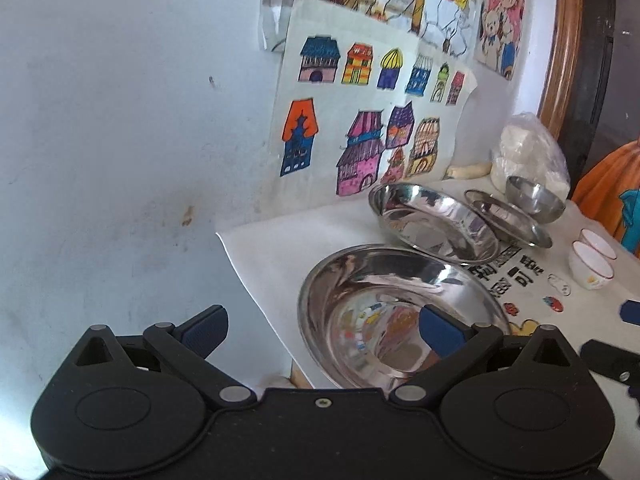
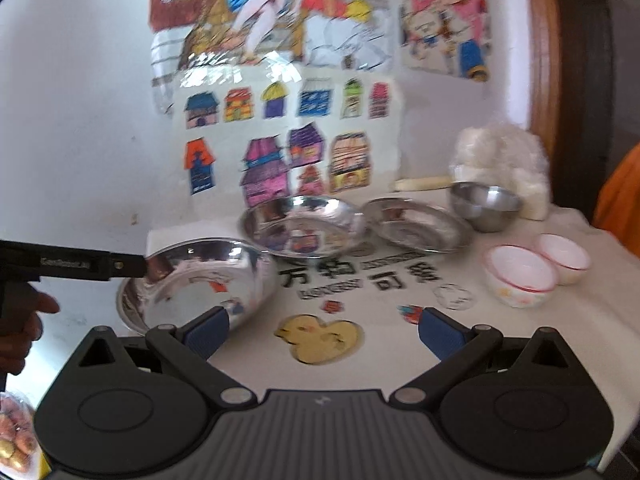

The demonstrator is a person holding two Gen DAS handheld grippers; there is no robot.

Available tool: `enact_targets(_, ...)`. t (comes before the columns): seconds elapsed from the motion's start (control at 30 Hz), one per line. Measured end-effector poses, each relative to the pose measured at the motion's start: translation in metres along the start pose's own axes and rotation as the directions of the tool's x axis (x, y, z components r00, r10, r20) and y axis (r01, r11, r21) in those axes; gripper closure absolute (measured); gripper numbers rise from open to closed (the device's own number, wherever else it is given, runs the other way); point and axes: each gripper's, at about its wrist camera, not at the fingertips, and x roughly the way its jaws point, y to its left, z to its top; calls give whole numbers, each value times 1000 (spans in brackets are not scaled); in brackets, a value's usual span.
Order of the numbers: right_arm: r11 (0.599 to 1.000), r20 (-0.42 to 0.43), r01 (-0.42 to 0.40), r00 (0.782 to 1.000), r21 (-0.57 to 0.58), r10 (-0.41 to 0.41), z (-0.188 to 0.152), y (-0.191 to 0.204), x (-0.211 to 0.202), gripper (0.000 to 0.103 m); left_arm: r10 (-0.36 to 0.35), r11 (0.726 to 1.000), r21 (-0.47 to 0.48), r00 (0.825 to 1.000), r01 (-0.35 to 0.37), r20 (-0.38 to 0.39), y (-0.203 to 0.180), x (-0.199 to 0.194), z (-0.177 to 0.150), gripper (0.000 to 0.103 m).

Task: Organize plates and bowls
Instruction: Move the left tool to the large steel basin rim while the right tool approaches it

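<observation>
Nearest to me is a large steel dish [image 1: 380, 276] [image 2: 200, 276] at the table's left edge. My left gripper [image 1: 322, 332] is open and straddles its near-left rim, one finger [image 1: 438, 334] over the inside and the other [image 1: 204, 330] outside, off the table. Behind the dish lie a second deep steel dish [image 1: 432, 220] [image 2: 304, 224], a flatter steel plate [image 1: 508, 220] [image 2: 416, 224] and a small steel bowl [image 1: 534, 196] [image 2: 486, 204]. Two white red-rimmed bowls [image 2: 520, 276] [image 2: 562, 252] sit at the right. My right gripper [image 2: 324, 332] hangs open and empty over a printed duck.
A white printed cloth [image 1: 272, 248] covers the table, which stands against a wall with children's drawings [image 2: 280, 148]. A plastic bag of white stuff [image 2: 504, 160] stands at the back right. A person's orange garment [image 1: 608, 184] is at the far right. A hand [image 2: 24, 320] holds the left gripper.
</observation>
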Motion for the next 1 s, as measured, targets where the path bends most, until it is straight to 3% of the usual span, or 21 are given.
enact_targets(0.3,998,-25,-51,998,-48,50,6,33,38,5,-22,1000,-8,999,22,-40,12,20,1,14)
enact_targets(0.5,998,-61,-58,997,-32,56,6,42,55,21,-54,998,-34,998,52,-44,15,22,0,33)
enact_targets(0.63,999,-69,-44,997,-15,43,4,45,59,36,-61,997,-50,996,58,-66,15,24,-2,62)
enact_targets(0.73,999,-72,-32,997,9,33,3,43,60,44,-65,997,-55,995,61,-72,15,25,-4,65)
enact_targets(1.0,999,-75,-23,997,29,26,1,43,60,67,-37,998,-51,997,34,-63,14,23,-6,88)
